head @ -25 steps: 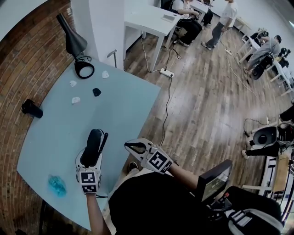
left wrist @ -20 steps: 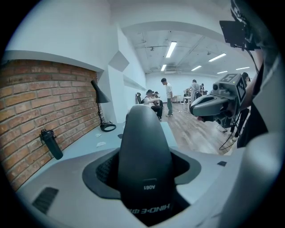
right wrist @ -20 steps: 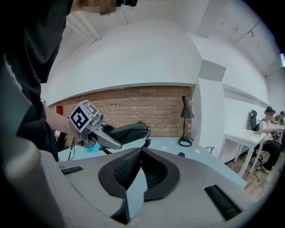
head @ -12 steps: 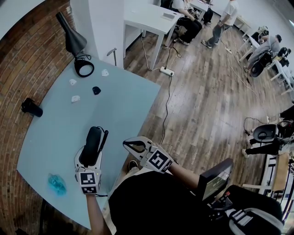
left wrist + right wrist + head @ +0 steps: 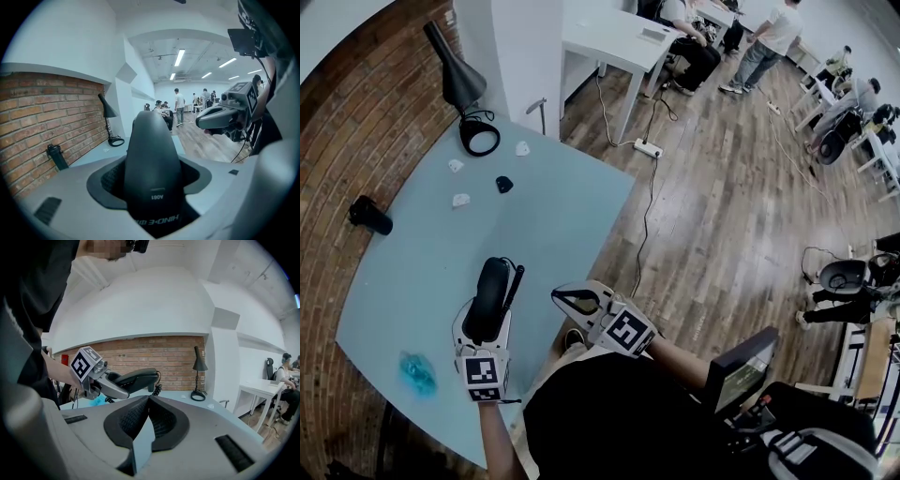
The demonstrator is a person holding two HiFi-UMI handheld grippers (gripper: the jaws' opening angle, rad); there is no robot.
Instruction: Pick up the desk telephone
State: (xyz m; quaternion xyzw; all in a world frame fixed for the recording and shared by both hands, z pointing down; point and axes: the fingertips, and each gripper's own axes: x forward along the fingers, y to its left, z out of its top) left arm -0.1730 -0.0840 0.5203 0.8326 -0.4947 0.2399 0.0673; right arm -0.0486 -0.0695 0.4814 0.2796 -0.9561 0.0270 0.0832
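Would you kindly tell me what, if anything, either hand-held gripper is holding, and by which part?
The left hand-held gripper clamps the black telephone handset near the end away from its coiled cord; the right hand-held gripper holds nothing.

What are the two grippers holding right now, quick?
Left gripper: closed on the black phone handset.
Right gripper: closed, holding nothing.
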